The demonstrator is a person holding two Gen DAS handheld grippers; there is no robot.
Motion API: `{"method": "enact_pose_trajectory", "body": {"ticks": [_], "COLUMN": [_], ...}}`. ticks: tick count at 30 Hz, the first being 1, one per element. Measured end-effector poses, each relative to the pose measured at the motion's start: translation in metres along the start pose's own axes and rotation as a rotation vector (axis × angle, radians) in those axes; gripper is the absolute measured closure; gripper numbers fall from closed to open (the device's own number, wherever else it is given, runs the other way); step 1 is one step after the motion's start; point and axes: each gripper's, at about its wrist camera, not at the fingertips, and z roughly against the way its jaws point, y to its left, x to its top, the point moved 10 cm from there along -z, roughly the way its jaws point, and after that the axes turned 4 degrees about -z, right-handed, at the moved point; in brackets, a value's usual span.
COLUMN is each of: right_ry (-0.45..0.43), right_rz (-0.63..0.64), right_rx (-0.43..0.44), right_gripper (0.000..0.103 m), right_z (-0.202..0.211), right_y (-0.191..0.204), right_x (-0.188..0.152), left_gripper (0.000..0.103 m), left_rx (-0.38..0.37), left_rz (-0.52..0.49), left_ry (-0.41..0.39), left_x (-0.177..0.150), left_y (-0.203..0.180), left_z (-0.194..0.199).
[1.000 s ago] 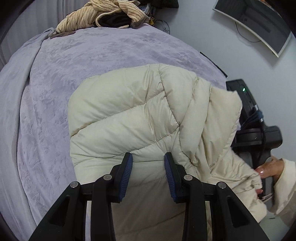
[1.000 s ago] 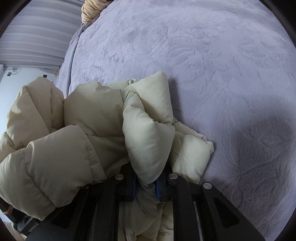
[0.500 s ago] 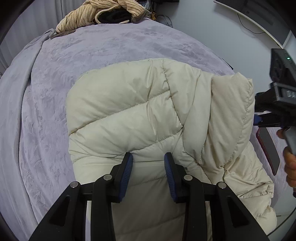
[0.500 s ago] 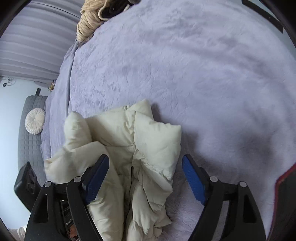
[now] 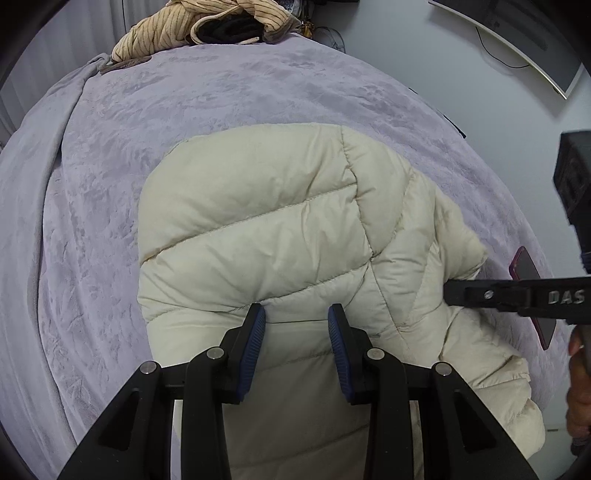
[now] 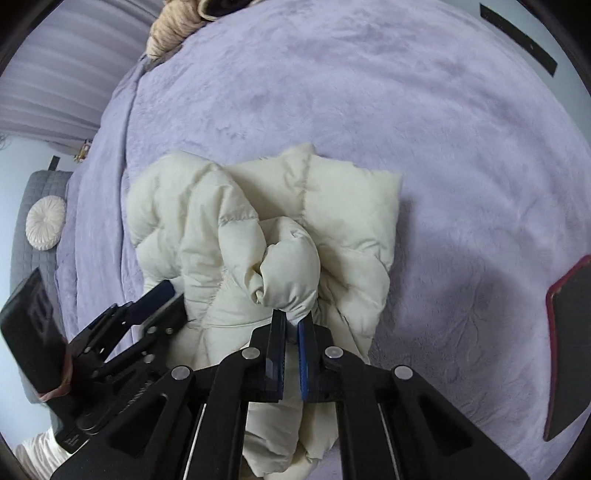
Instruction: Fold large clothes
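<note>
A cream puffer jacket [image 5: 258, 221] lies bunched on the lilac bed cover [image 5: 110, 184]. My left gripper [image 5: 296, 321] points steeply down at its near part, with the blue pads set against a thick quilted fold. In the right wrist view the same jacket [image 6: 332, 206] shows as a folded heap. My right gripper [image 6: 291, 325] is shut on a small pinch of cream fabric below a rounded bulge of the sleeve. The left gripper [image 6: 166, 301] shows there at the jacket's left edge, and the right gripper [image 5: 448, 293] reaches in from the right in the left wrist view.
A phone in a red case [image 6: 569, 350] lies on the cover right of the jacket. A pile of tan striped clothes [image 5: 207, 26] sits at the far end of the bed. A grey seat with a round cushion [image 6: 46, 227] stands beyond the bed's left side. A hand [image 5: 580, 387] shows at the right edge.
My right gripper let go of the fold it held, opened wide while rising, then shut on another pinch of the jacket. The raised part of the jacket has dropped flatter. My left gripper stayed put.
</note>
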Motion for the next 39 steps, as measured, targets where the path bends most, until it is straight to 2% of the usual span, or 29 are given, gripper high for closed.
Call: {"method": "enact_pose_trajectory", "body": {"ticks": [4, 7, 10, 11, 12, 13, 15, 18, 20, 22, 24, 25, 30, 33, 34, 36, 37, 38, 39], "right_ry": [0.04, 0.037, 0.038, 0.038, 0.037, 0.036, 0.033, 0.032, 0.031, 0.032, 0.033, 0.034, 0.037, 0.043, 0.043, 0.03, 0.021, -0.006, -0.021], "right_rz": [-0.026, -0.053, -0.065, -0.063, -0.06, -0.059, -0.057, -0.049, -0.045, -0.045, -0.044, -0.043, -0.053, -0.056, -0.049, -0.027, -0.012, 0.0, 0.015], "right_rx": [0.026, 0.049, 0.06, 0.06, 0.06, 0.06, 0.061, 0.055, 0.051, 0.047, 0.043, 0.039, 0.036, 0.016, 0.009, 0.024, 0.042, 0.048, 0.041], "right_gripper": [0.097, 0.098, 0.098, 0.098, 0.098, 0.098, 0.098, 0.098, 0.098, 0.098, 0.098, 0.098, 0.096, 0.093, 0.089, 0.055, 0.007, 0.0, 0.0], "right_z": [-0.034, -0.041, -0.042, -0.041, -0.041, -0.04, -0.04, -0.04, -0.038, -0.037, -0.036, -0.035, -0.034, -0.023, -0.015, 0.004, 0.015, 0.026, 0.033], "right_y": [-0.022, -0.029, -0.031, -0.032, -0.032, -0.033, -0.035, -0.036, -0.033, -0.034, -0.033, -0.032, -0.024, -0.019, -0.016, -0.009, -0.004, -0.001, 0.0], "right_x": [-0.006, -0.007, -0.008, -0.009, -0.009, -0.01, -0.01, -0.01, -0.014, -0.014, -0.014, -0.014, -0.014, -0.012, -0.011, -0.009, -0.008, -0.006, -0.004], "left_gripper": [0.066, 0.066, 0.066, 0.063, 0.042, 0.034, 0.033, 0.033, 0.033, 0.033, 0.023, 0.023, 0.02, 0.02, 0.019, 0.019, 0.019, 0.019, 0.019], "left_rx": [-0.074, -0.111, -0.187, -0.216, -0.243, -0.261, -0.292, -0.49, -0.56, -0.536, -0.508, -0.497, -0.343, -0.321, -0.318, -0.316, -0.315, -0.313, -0.311], "left_rz": [0.053, 0.094, 0.2, 0.241, 0.284, 0.321, 0.373, 0.483, 0.485, 0.447, 0.414, 0.403, 0.287, 0.284, 0.286, 0.289, 0.288, 0.287, 0.286], "left_ry": [0.022, 0.025, 0.05, 0.065, 0.083, 0.084, 0.081, 0.123, 0.158, 0.197, 0.208, 0.211, 0.217, 0.206, 0.205, 0.203, 0.202, 0.202, 0.201], "left_x": [0.001, -0.003, -0.015, -0.021, -0.027, -0.032, -0.041, -0.046, -0.046, -0.047, -0.045, -0.043, -0.04, -0.04, -0.04, -0.04, -0.041, -0.041, -0.041], "left_y": [0.007, 0.023, 0.051, 0.061, 0.071, 0.082, 0.098, 0.096, 0.085, 0.074, 0.066, 0.063, 0.045, 0.043, 0.043, 0.042, 0.043, 0.044, 0.043], "left_z": [0.015, 0.031, 0.041, 0.042, 0.041, 0.041, 0.04, 0.029, 0.016, -0.002, -0.013, -0.016, -0.023, -0.022, -0.022, -0.022, -0.022, -0.021, -0.021]}}
